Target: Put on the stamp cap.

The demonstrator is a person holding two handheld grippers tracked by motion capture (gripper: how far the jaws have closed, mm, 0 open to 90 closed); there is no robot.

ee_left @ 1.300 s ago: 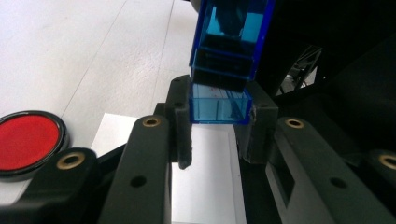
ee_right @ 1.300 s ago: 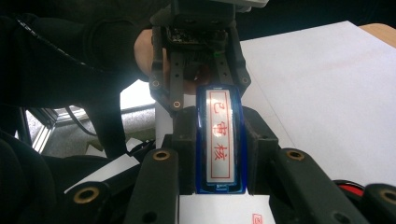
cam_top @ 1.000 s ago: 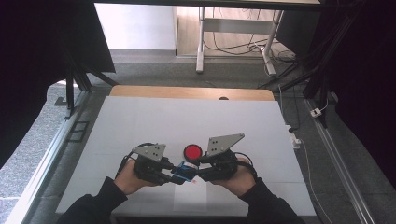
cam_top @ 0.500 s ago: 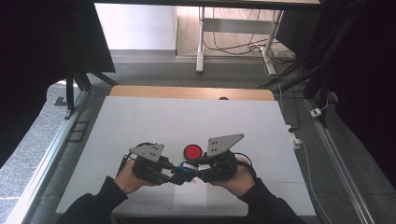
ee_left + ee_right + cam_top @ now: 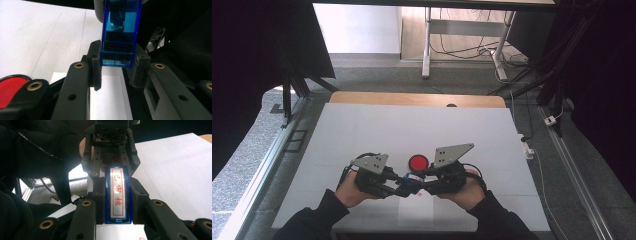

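A clear blue stamp case (image 5: 411,186) hangs between my two grippers, just above the white table near its front edge. My right gripper (image 5: 117,203) is shut on one end of the blue stamp case (image 5: 117,195), whose white face bears red characters. My left gripper (image 5: 116,72) holds the other end of the blue case (image 5: 118,32); its jaws have just been opening a little, and the pads still touch the case. In the high view the left gripper (image 5: 402,186) and right gripper (image 5: 421,184) point at each other. A red disc (image 5: 418,162) lies just beyond them.
A sheet of white paper (image 5: 414,215) lies under the grippers, with a small red mark (image 5: 419,194) on it. The white table (image 5: 362,130) stretches wide to the far wooden edge (image 5: 412,99). The red disc (image 5: 10,87) lies close by my left gripper's side.
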